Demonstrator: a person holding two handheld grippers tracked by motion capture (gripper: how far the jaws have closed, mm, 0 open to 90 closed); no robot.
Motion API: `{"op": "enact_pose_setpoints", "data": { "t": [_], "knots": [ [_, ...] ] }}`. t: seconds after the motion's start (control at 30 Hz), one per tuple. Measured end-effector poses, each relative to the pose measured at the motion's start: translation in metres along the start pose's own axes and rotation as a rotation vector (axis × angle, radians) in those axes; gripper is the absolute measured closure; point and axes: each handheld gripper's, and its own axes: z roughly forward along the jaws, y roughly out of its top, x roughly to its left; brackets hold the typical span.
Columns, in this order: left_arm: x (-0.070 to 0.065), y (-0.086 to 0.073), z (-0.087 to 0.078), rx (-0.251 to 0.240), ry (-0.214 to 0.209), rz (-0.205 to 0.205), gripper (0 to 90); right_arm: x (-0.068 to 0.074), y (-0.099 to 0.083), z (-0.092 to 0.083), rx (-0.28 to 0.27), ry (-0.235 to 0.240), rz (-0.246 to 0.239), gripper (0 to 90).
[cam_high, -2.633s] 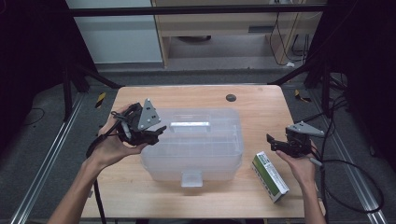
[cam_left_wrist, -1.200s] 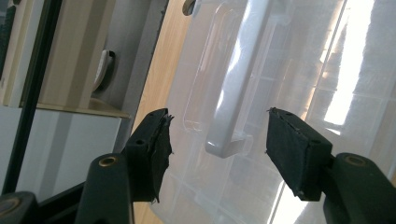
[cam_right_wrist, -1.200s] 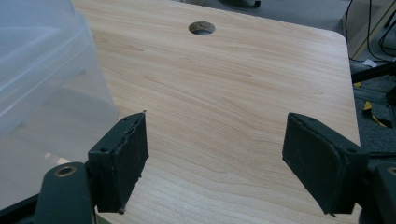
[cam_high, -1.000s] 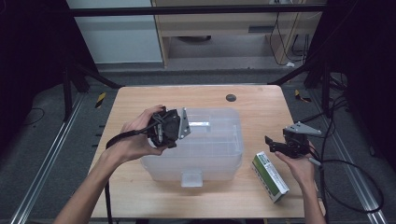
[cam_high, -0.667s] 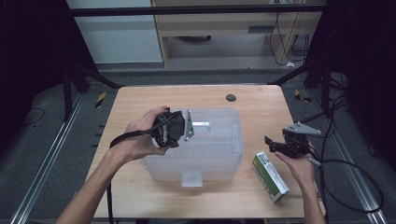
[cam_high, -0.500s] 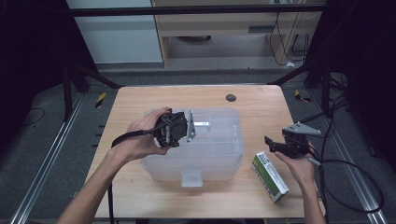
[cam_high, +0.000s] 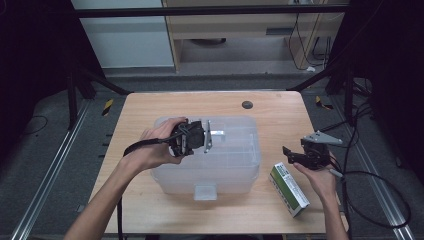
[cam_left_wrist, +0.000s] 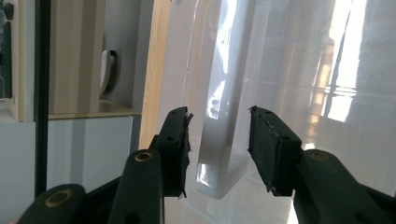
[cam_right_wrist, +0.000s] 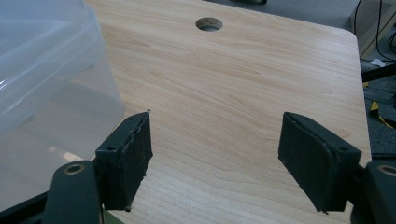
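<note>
Our left gripper (cam_high: 206, 138) lies over the lid of the box (cam_high: 235, 165), a little to nine o'clock of the lid's middle, pointing toward three o'clock at the handle (cam_high: 217, 133). In the left gripper view (cam_left_wrist: 218, 144) the white handle (cam_left_wrist: 219, 158) stands between the two jaws, with a gap on each side, so nothing is clamped yet. Those jaws have just been closing and now stand at a middling width around the handle.

We start nearest us: at about five o'clock on the table (cam_high: 150, 107) lies a green carton (cam_high: 289, 188), flat, just beside the box's right wall but apart from it. Our right hand (cam_high: 317, 179) rests above the carton's far end. It carries the right gripper (cam_high: 289, 154), which points toward nine o'clock, at the box. In the right gripper view (cam_right_wrist: 217, 158) its jaws stand wide with only bare wood between them, and the box's clear corner (cam_right_wrist: 56, 84) sits at ten o'clock.

Next comes the clear box at the table's middle, lid on, its front latch (cam_high: 205, 191) toward six o'clock. Our left hand (cam_high: 155, 150) reaches over its nine o'clock edge.

Farthest, near twelve o'clock, a round dark hole (cam_high: 247, 105) sits in the tabletop, well apart from the box.
</note>
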Motion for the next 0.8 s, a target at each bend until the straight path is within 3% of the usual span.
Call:
{"op": "enact_pose_setpoints", "data": {
  "t": [0.3, 0.8],
  "knots": [
    [-0.0012, 0.0038, 0.0024, 0.027, 0.016, 0.041, 64.5, 0.0021, 0.0004, 0.0008, 0.006, 0.008, -0.014, 27.0],
    [-0.0012, 0.0068, 0.0027, 0.043, 0.013, 0.056, 73.6, 0.0038, 0.0008, 0.0007, 0.01, 0.018, -0.02, 28.3]
  ]
}}
